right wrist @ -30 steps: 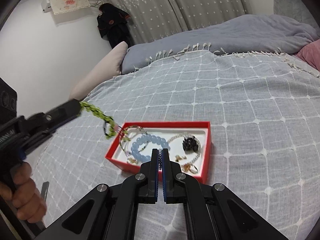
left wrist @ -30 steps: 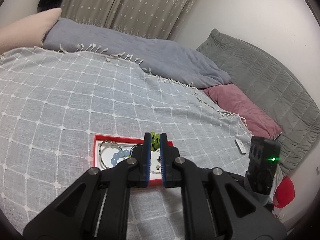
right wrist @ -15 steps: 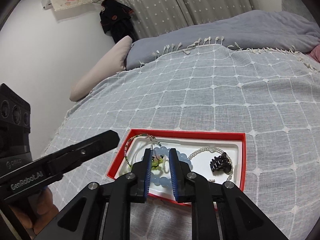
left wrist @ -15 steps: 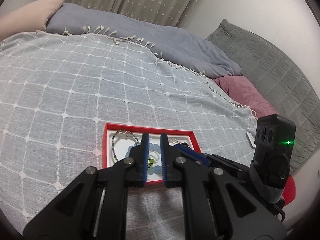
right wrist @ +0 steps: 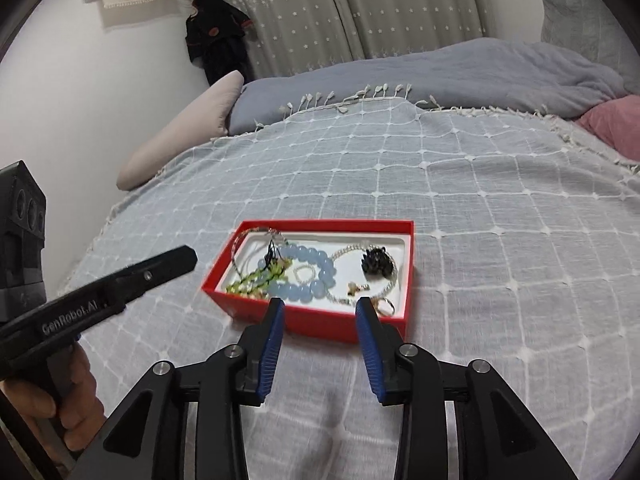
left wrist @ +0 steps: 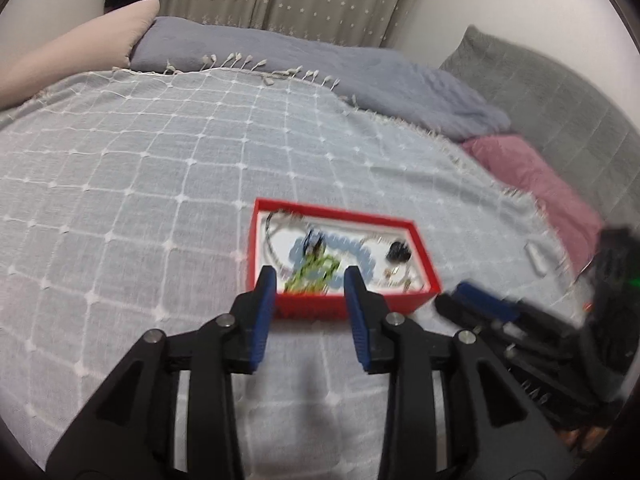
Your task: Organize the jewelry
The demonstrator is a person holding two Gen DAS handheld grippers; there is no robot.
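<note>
Red tray (right wrist: pixel 372 322) holds tangled bead bracelets (right wrist: pixel 296 276).

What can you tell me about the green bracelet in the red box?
The green bracelet is a strand of small yellow-green beads, glassy-looking, with a dark cord or tassel at one end. It lies loosely bunched in the left end of the red box, near the front wall, draped partly over the blue bead bracelet and touching it. Neither gripper touches it. The left wrist view shows it blurred.
</note>
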